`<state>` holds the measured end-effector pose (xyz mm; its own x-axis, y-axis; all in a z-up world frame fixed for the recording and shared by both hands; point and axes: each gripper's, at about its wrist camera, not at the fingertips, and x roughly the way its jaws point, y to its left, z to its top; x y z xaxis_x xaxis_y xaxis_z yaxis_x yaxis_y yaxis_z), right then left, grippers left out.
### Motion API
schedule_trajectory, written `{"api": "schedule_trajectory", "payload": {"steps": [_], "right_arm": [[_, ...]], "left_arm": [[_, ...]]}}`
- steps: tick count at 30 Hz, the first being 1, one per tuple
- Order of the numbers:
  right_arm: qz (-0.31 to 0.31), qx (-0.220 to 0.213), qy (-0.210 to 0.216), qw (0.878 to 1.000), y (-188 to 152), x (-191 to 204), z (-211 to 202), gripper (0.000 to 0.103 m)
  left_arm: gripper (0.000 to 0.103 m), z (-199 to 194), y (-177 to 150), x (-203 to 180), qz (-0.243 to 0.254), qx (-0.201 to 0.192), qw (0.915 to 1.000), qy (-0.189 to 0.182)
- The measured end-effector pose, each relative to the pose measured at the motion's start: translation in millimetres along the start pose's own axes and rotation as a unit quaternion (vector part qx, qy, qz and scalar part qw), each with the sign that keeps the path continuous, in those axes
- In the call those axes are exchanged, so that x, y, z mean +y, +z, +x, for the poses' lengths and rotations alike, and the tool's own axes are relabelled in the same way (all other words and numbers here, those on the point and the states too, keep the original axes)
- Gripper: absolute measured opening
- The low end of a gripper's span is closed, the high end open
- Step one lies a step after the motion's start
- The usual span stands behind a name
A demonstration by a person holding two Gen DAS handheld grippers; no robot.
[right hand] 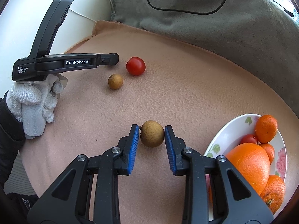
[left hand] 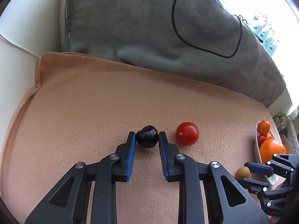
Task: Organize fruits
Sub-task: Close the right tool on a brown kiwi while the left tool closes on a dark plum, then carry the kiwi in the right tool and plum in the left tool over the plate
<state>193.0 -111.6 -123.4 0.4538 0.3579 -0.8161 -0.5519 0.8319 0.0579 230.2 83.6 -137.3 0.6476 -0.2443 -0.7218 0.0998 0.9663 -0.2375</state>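
The left gripper (left hand: pixel 147 134) is closed on a dark cherry (left hand: pixel 147 136), which sits right between the tips of its blue pads (left hand: pixel 132 145) and rests on the peach cloth (left hand: pixel 93 102). Just beside the right-hand jaw, but not touching it, lies a red tomato (left hand: pixel 187 133). The right gripper (right hand: pixel 151 134) is likewise clamped on a small brown fruit (right hand: pixel 152 133), held between its fingertips at the very ends of the pads, with the fruit's short stem pointing toward the left pad. That fruit also sits on the cloth. Farther off in the right wrist view, a second small brown fruit (right hand: pixel 115 81) lies near the tomato, close to the left gripper, which a hand in a white glove (right hand: pixel 35 100) holds. To the right of the right gripper stands a flowered bowl (right hand: pixel 229 130) holding a large orange (right hand: pixel 248 166), several tangerines (right hand: pixel 266 128) and another small tomato (right hand: pixel 248 139).
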Motion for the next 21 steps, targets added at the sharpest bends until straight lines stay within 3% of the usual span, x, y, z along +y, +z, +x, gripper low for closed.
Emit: {"api": "schedule_trajectory", "payload": {"steps": [21], "right_arm": [[0.034,-0.067,0.01,0.997,-1,-15,-61,0.03]], "left_arm": [[0.023,-49,-2,-35,0.026,-0.038,0.9987,-0.02]]}}
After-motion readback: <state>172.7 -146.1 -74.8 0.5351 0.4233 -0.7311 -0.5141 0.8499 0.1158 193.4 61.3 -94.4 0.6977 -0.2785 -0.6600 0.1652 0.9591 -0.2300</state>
